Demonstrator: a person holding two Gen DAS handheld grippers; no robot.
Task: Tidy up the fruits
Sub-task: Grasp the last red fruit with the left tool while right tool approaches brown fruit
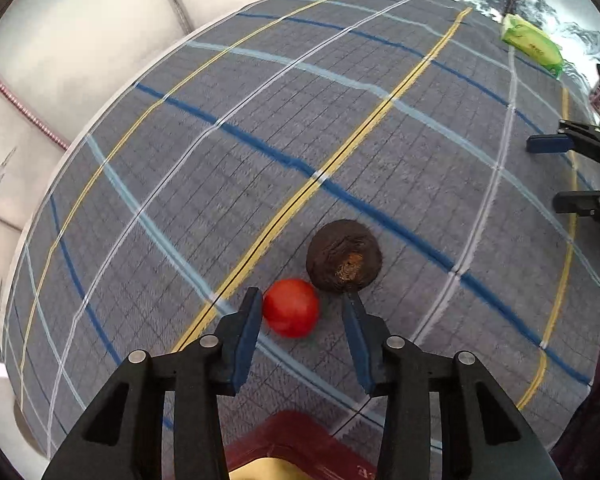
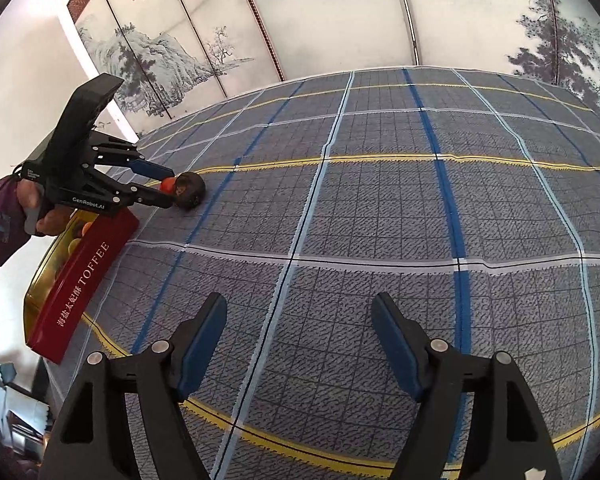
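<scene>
On a counter under a checked grey cloth point(image 1: 260, 140), a small red fruit point(image 1: 291, 307) lies touching a dark brown fruit point(image 1: 344, 255). The left tongs point(image 1: 302, 312) straddle the red fruit, one pad touching, not yet pinching, apparently to lift it. The red toffee tin point(image 2: 85, 280) sits just beside. The right tongs point(image 2: 298, 316) hang spread, empty.

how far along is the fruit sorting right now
Done: some orange fruit already lies in the red toffee box. In hand: the left gripper straddles the red fruit, one pad touching, not clamped. Left: that fruit and the dark brown fruit beside it are on the tablecloth. The right gripper is open, empty.
</scene>
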